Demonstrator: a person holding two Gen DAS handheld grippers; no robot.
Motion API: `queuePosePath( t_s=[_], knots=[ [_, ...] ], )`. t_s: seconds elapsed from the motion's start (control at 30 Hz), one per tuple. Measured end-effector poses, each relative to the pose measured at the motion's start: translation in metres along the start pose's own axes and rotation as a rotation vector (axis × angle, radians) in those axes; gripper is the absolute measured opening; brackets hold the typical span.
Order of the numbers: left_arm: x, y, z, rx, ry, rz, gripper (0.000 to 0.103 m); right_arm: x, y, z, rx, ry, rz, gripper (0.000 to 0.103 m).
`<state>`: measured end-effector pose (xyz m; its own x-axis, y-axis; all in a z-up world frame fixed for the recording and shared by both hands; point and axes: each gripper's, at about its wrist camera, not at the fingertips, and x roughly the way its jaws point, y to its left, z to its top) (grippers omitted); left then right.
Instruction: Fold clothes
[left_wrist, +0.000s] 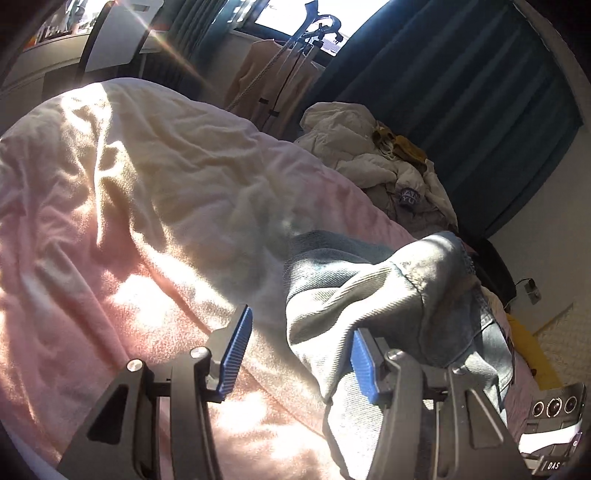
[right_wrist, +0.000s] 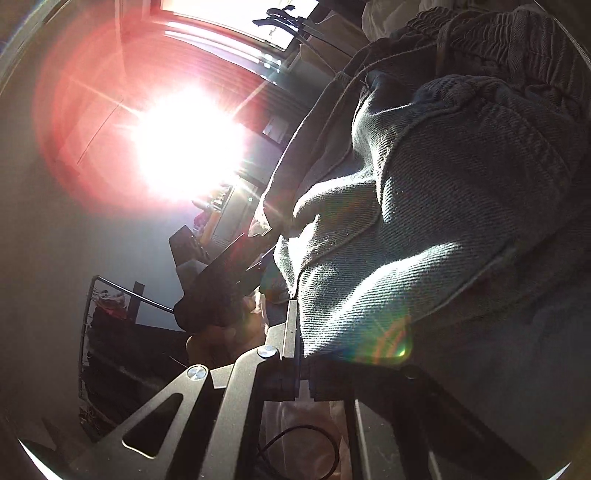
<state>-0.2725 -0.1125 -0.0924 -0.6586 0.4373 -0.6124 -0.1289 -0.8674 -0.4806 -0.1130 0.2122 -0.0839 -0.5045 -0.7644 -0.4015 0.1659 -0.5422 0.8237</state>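
Observation:
A blue-grey denim garment (left_wrist: 388, 295) hangs bunched over the pink bed cover (left_wrist: 129, 221). In the left wrist view my left gripper (left_wrist: 299, 358) stands open. Its left blue pad (left_wrist: 236, 354) is bare, and the denim drapes over the right pad (left_wrist: 364, 363) without being pinched. In the right wrist view the denim (right_wrist: 443, 221) fills the right half, its gathered waistband at the top. My right gripper (right_wrist: 301, 343) is shut on a fold of it, and the cloth hides the right finger. The other gripper's dark body (right_wrist: 221, 288) and a hand (right_wrist: 221, 336) show to the left.
A heap of white clothes (left_wrist: 362, 147) with a yellow piece lies at the far end of the bed. Behind it are a dark teal curtain (left_wrist: 461, 92) and a stand with a beige garment (left_wrist: 280, 74). Strong sun glare (right_wrist: 184, 144) washes out the right wrist view.

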Motion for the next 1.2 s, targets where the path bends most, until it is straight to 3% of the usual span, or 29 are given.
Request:
queuePosePath(
  t_s=[0.1, 0.27, 0.4, 0.53, 0.63, 0.7, 0.83, 1.0, 1.03, 1.07, 1.1, 1.17, 1.2],
  knots=[
    [0.004, -0.014, 0.006, 0.044, -0.046, 0.011, 0.052, 0.020, 0.020, -0.019, -0.058, 0.014, -0.039, 0.001],
    [0.024, -0.015, 0.011, 0.061, -0.021, 0.038, 0.052, 0.027, 0.024, -0.030, -0.091, 0.040, -0.061, 0.001],
    [0.029, 0.006, 0.006, -0.058, 0.020, -0.035, 0.052, 0.038, 0.029, -0.032, -0.151, 0.076, -0.116, 0.001],
    [0.018, 0.023, -0.005, -0.253, 0.050, -0.110, 0.052, 0.044, 0.036, -0.034, -0.202, 0.113, -0.164, 0.001],
    [-0.005, 0.026, -0.022, -0.352, 0.025, -0.188, 0.055, 0.038, 0.044, -0.032, -0.208, 0.140, -0.166, 0.005],
    [-0.020, 0.024, -0.032, -0.391, 0.010, -0.216, 0.070, 0.025, 0.056, -0.031, -0.244, 0.144, -0.166, 0.007],
    [-0.036, 0.004, -0.047, -0.358, 0.051, -0.207, 0.074, -0.007, 0.074, -0.025, -0.309, 0.137, -0.170, 0.007],
    [-0.048, -0.018, -0.066, -0.328, 0.100, -0.190, 0.080, -0.105, 0.037, 0.010, -0.244, -0.029, -0.217, 0.009],
    [-0.049, -0.021, -0.070, -0.325, 0.112, -0.188, 0.080, -0.120, 0.028, 0.018, -0.214, -0.053, -0.238, 0.013],
    [-0.050, -0.024, -0.075, -0.322, 0.125, -0.186, 0.080, -0.131, 0.021, 0.025, -0.182, -0.073, -0.254, 0.027],
    [-0.050, -0.026, -0.078, -0.317, 0.133, -0.182, 0.080, -0.133, 0.017, 0.032, -0.149, -0.087, -0.265, 0.048],
    [-0.049, -0.029, -0.082, -0.303, 0.148, -0.173, 0.080, -0.137, 0.000, 0.050, -0.055, -0.124, -0.277, 0.074],
    [-0.046, -0.031, -0.082, -0.290, 0.163, -0.179, 0.080, -0.140, -0.005, 0.053, -0.004, -0.141, -0.279, 0.076]
  ],
)
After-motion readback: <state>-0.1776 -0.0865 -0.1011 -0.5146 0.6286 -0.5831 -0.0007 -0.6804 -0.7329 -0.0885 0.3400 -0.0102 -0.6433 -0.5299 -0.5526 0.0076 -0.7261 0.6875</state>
